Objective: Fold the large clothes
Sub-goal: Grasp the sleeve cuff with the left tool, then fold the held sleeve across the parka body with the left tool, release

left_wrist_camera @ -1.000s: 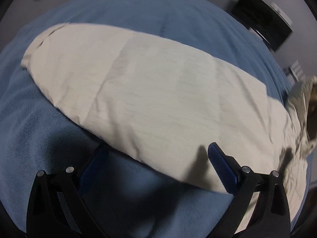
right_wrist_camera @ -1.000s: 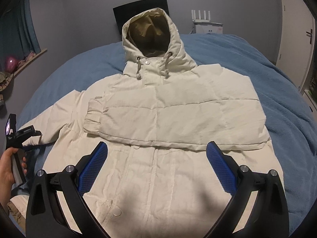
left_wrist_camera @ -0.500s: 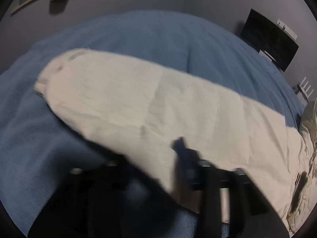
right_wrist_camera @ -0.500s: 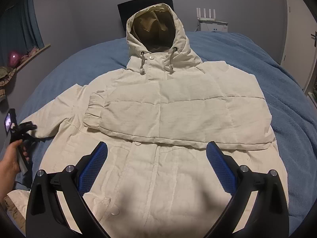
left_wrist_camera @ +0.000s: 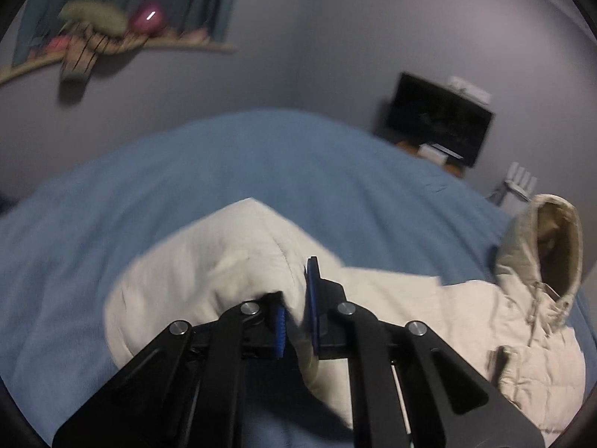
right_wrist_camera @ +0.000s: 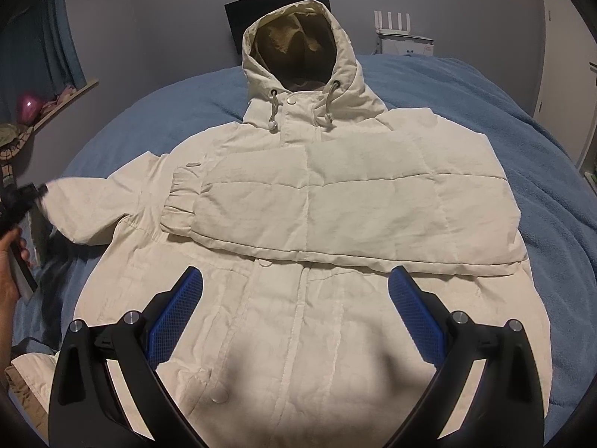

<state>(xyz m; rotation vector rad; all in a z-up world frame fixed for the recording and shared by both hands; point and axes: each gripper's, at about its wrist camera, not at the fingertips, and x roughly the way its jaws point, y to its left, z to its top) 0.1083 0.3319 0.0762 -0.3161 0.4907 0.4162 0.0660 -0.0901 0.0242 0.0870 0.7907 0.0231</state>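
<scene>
A cream hooded puffer jacket (right_wrist_camera: pixel 309 298) lies front up on a blue bed, hood (right_wrist_camera: pixel 298 48) at the far end. One sleeve (right_wrist_camera: pixel 335 212) is folded across the chest. The other sleeve (left_wrist_camera: pixel 209 268) is lifted off the bed, and my left gripper (left_wrist_camera: pixel 298 317) is shut on it. From the right wrist view the left gripper (right_wrist_camera: pixel 22 194) shows at the left edge, holding that sleeve (right_wrist_camera: pixel 97 209). My right gripper (right_wrist_camera: pixel 294 306) is open and empty, hovering above the jacket's lower front.
The blue blanket (right_wrist_camera: pixel 541 123) covers the whole bed. A dark TV screen (left_wrist_camera: pixel 436 119) and a white router (right_wrist_camera: pixel 395 22) stand by the far wall. A shelf with toys (left_wrist_camera: pixel 93 33) runs along the left wall. A door (right_wrist_camera: pixel 574 74) is at the right.
My left gripper has shut on the outstretched sleeve and raised it off the bed, bunching it up. My right gripper has stayed open, drifting slightly over the jacket.
</scene>
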